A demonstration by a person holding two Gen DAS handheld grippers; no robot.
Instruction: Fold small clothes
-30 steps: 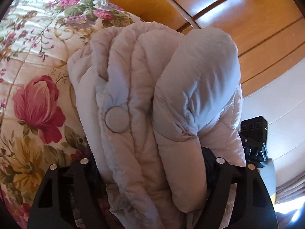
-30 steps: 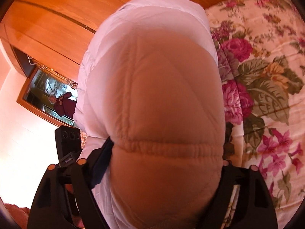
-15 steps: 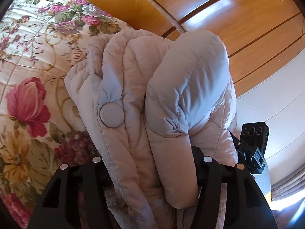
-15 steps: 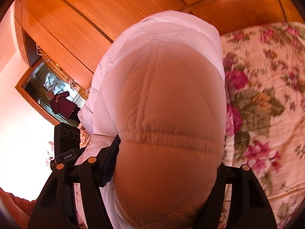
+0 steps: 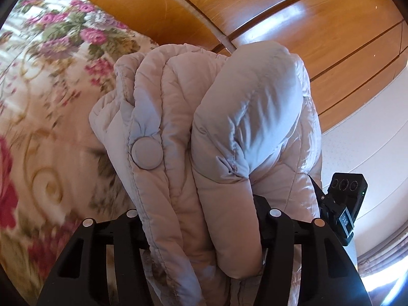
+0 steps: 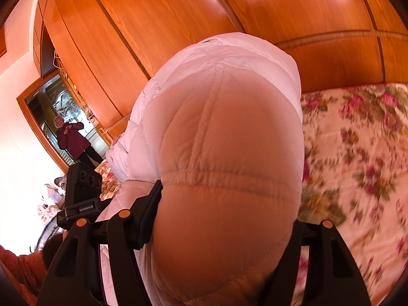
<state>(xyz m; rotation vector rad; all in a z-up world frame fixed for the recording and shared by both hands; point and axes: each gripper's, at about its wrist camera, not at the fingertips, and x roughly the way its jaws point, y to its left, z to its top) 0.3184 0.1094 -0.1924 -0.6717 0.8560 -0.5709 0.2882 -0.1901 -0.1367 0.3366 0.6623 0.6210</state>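
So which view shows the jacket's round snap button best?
The left wrist view: the round snap button faces the camera on the quilted puffer jacket's front edge. The right wrist view shows only a bulging quilted panel of the jacket; no button is visible there.

Left gripper (image 5: 201,214) low in frame, jaws just closing, clamped on padded jacket (image 5: 219,132), right gripper (image 6: 221,221) likewise, bottom centre

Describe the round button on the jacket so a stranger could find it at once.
Start at the floral bedspread in the left wrist view; in front of it hangs a folded pale puffy jacket. On its left flap sits the button, a flat fabric-covered disc, the only round thing among the quilted seams.
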